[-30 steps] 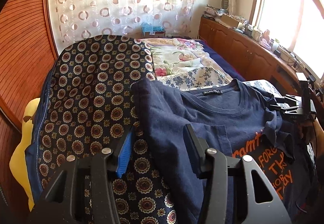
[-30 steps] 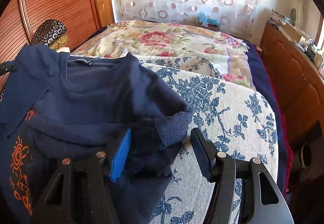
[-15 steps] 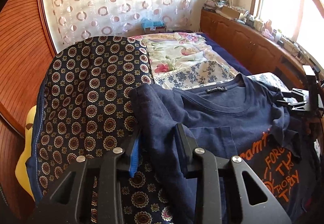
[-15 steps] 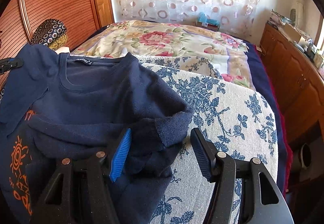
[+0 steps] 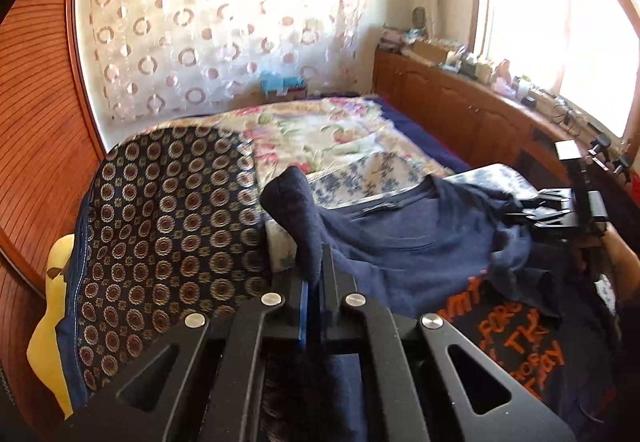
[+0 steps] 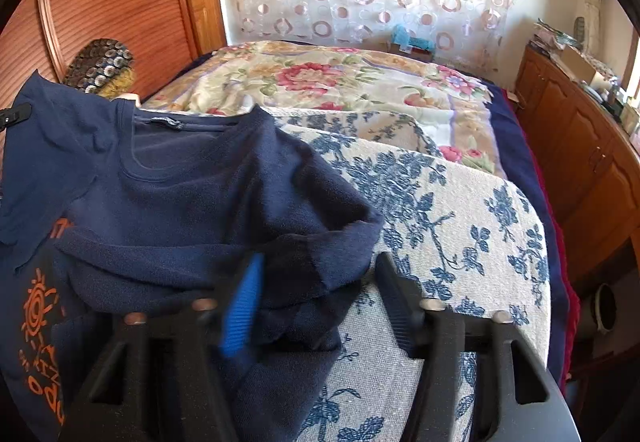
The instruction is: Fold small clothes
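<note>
A navy T-shirt (image 5: 420, 242) with orange print lies spread on the bed, also seen in the right wrist view (image 6: 180, 182). My left gripper (image 5: 318, 274) is shut on the shirt's left sleeve (image 5: 292, 202), which stands lifted above the bedding. My right gripper (image 6: 320, 282) sits low over the other sleeve (image 6: 344, 254). Its jaws are closing, with the sleeve's cuff between them. The blue pad (image 6: 244, 302) lies against the fabric, while the black finger (image 6: 396, 302) is still apart from it. The left wrist view shows the right gripper (image 5: 532, 214) at the shirt's far side.
Under the shirt lies a blue-flowered cloth (image 6: 460, 222) on a floral bedspread (image 6: 340, 82). A dark medallion-patterned cover (image 5: 168, 210) and a yellow pillow (image 5: 52, 322) lie to the left. Wooden cabinets (image 5: 460, 110) line the right wall and a wooden wardrobe (image 6: 112, 2) the left.
My left gripper closed on the left sleeve and raised it off the patterned cover. The right gripper stayed in place over its sleeve, and its jaws now look blurred.
</note>
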`<move>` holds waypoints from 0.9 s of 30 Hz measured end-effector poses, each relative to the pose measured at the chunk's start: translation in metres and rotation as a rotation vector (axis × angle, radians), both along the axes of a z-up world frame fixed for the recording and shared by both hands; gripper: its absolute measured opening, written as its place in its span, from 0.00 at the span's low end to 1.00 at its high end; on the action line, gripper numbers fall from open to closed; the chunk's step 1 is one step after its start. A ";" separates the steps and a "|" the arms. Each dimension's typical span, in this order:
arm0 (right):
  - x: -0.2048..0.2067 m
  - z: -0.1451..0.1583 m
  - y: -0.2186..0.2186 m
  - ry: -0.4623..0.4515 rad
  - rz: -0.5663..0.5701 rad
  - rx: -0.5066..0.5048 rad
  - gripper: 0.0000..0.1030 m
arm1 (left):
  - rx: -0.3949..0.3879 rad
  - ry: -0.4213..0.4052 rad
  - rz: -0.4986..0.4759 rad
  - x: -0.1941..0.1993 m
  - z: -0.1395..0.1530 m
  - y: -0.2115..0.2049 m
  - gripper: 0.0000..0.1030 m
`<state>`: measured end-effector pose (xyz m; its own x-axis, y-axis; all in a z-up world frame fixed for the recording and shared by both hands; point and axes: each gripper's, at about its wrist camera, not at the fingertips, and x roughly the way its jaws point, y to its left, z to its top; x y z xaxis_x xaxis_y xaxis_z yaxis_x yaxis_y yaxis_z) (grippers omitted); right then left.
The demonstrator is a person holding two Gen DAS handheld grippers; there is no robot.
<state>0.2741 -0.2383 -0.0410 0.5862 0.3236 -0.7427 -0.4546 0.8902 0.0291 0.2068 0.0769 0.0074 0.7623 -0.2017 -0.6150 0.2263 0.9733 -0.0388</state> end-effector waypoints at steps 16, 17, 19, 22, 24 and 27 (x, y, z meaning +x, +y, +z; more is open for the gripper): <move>-0.118 0.082 -0.034 -0.248 -0.008 0.129 0.08 | -0.072 -0.129 -0.037 -0.125 0.034 0.007 0.04; -0.131 0.085 -0.037 -0.256 -0.006 0.134 0.08 | -0.079 -0.136 -0.032 -0.136 0.036 0.009 0.04; -0.159 0.088 -0.045 -0.270 -0.004 0.134 0.08 | -0.098 -0.140 -0.026 -0.159 0.036 0.016 0.04; -0.203 0.088 -0.058 -0.268 0.001 0.146 0.08 | -0.104 -0.145 -0.004 -0.192 0.033 0.024 0.04; -0.229 0.087 -0.067 -0.259 0.010 0.143 0.08 | -0.120 -0.142 0.001 -0.211 0.030 0.029 0.04; -0.260 0.088 -0.079 -0.224 0.011 0.152 0.08 | -0.136 -0.118 -0.004 -0.229 0.022 0.032 0.04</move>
<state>0.0145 -0.3175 0.0469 0.7260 0.4288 -0.5377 -0.4746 0.8782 0.0595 -0.0219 0.1085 0.0293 0.8265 -0.2798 -0.4884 0.2407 0.9601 -0.1426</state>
